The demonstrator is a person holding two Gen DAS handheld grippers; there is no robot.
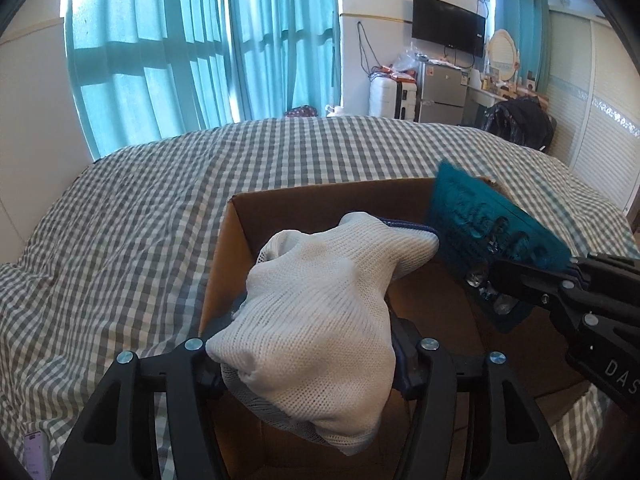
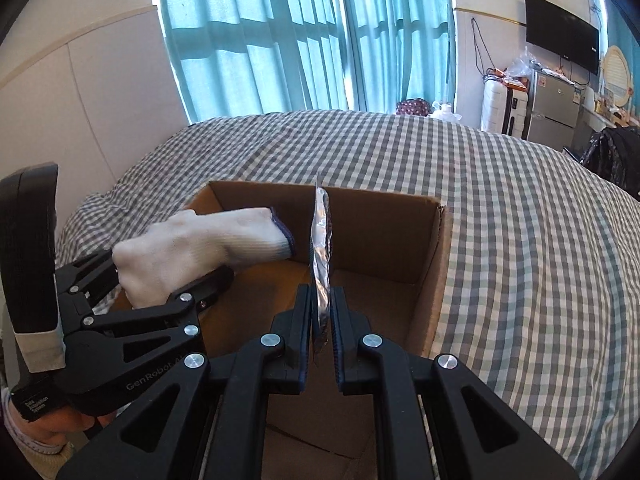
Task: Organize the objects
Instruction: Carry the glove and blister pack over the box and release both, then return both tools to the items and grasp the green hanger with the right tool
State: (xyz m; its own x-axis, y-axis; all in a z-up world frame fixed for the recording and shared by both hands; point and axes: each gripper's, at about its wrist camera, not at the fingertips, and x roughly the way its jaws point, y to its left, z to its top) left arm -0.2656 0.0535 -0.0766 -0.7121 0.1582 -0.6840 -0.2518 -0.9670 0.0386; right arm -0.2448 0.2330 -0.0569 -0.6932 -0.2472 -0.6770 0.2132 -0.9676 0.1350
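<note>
Right wrist view showed my right gripper jaws clamped on a thin foil packet, my left gripper jaws on a knitted glove, both above the cardboard box; crowding could have snagged either.

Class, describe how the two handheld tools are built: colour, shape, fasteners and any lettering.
Both are matte black plastic. The left tool has angular linkage arms, silver round bolts and pale "GenRobot" lettering. The right tool has ribbed blue-edged pads; the left view shows white letters "DAS".

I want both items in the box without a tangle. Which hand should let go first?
Probably the right. Its tool holds the flat packet upright over the middle of the cardboard box, with bare floor below. The left tool holds the white glove near the box's left wall.
</note>
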